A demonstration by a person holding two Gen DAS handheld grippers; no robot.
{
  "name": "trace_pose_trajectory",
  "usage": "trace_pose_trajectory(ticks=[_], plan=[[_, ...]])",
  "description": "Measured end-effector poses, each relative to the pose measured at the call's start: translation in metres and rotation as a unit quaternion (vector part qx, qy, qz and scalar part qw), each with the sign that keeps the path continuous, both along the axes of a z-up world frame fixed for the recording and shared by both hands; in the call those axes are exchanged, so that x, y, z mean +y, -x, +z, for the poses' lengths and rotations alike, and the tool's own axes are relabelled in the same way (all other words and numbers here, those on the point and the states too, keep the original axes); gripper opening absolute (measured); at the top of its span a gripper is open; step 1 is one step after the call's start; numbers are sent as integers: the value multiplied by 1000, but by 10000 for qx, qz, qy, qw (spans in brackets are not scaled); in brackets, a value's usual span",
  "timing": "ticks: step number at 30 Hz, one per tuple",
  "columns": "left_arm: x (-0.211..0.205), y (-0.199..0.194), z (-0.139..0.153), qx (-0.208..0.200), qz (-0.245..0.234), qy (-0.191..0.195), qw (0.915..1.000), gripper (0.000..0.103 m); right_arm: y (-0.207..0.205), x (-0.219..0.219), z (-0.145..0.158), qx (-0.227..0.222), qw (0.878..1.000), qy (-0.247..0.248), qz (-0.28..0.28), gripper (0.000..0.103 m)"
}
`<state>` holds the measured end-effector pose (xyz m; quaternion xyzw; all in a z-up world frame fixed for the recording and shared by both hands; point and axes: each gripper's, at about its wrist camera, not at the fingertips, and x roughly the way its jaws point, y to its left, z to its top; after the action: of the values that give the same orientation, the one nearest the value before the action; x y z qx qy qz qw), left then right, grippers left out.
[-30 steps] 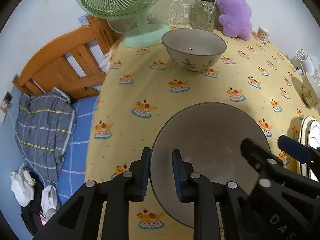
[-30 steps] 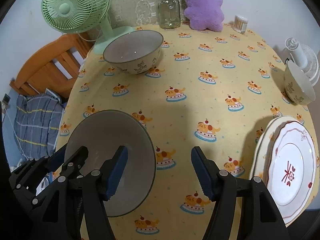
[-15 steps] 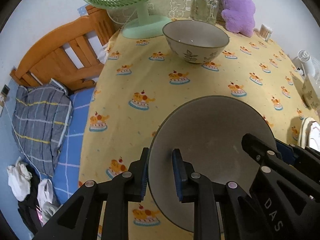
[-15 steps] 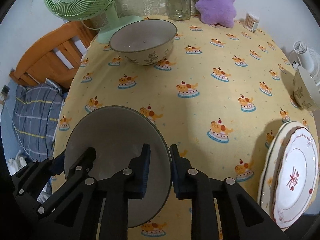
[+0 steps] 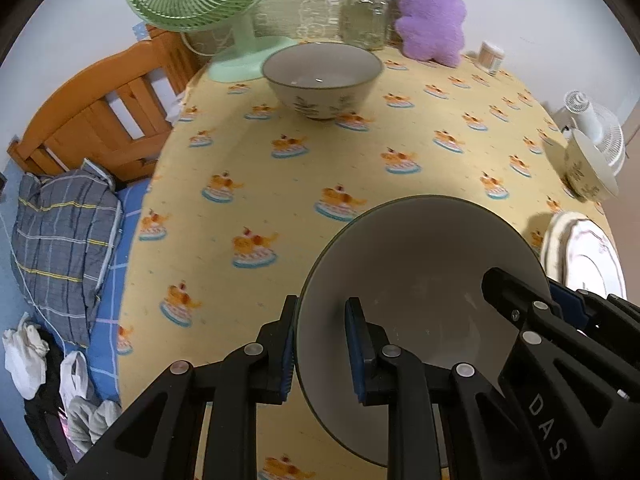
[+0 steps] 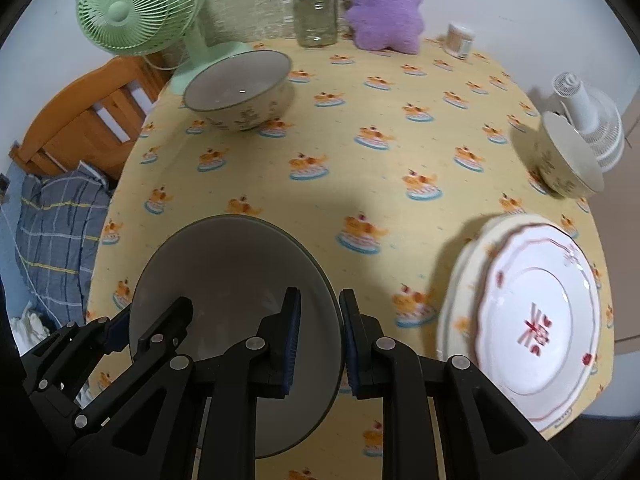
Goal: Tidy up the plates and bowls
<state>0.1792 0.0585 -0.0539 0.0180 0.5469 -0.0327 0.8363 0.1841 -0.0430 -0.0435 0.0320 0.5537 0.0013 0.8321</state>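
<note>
Bowl (image 5: 424,280) first, from the left wrist view: our left hand-held gripper (image 5: 320,344) is clamped on its near-left rim, one pad outside and one inside, and the right hand-held gripper (image 5: 560,304) pinches the opposite rim. So both are grasping the same grey bowl, and we reckon we're in the carry step, with the bowl held just above the tabletop (image 5: 280,168). A second bowl (image 5: 322,76) sits well apart toward the fan (image 5: 200,4), and a third bowl (image 5: 588,168) rests by the right edge near a white fan (image 5: 592,128). The open yellow stretch between them looks like plenty of room to travel.

Right wrist view: the right hand-held gripper (image 6: 318,344) is clenched on the rim of the bowl (image 6: 232,280), and the left hand-held gripper (image 6: 120,328) is on the far side. Plates (image 6: 532,320) are stacked just right of us, hanging close to the tabletop's (image 6: 400,160) near edge. Next move probably calls for keeping both grips level and steering toward the second bowl (image 6: 240,88) for nesting. The jar (image 6: 316,12) and plush (image 6: 384,4) at the back stay out of the way. Left edge drops off to the bed (image 6: 52,220), so we'd avoid drifting there.
</note>
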Motion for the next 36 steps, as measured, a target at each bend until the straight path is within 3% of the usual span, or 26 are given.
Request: trace_pose_trajectory(ticks=[12,20,29,30,31,32,33,36], plan=[[-34,18,-6,141,-202,104,9996,19,24,-38,-4,116,9997,122,-156,23],[-41,23,-16,239,-76,11,9997,19,25,-45,-17,259,9996,78,-94,23],[-43,22,-17,261,16,5,9997,39,22,-45,-20,282,9994,189,0,28],[-41,23,-17,263,32,33,9996,48,21,-46,-20,290,9994,177,7,35],[-40,24,-15,237,34,75,9997,55,22,-47,-19,258,9995,166,13,52],[-39,25,-12,185,31,112,9998,66,22,-47,-17,223,9996,158,9,62],[-38,26,-9,128,13,138,9998,71,24,-48,-14,126,9998,137,3,74],[-37,28,-1,45,-99,249,9996,78,27,-45,-6,-58,9999,116,49,77]])
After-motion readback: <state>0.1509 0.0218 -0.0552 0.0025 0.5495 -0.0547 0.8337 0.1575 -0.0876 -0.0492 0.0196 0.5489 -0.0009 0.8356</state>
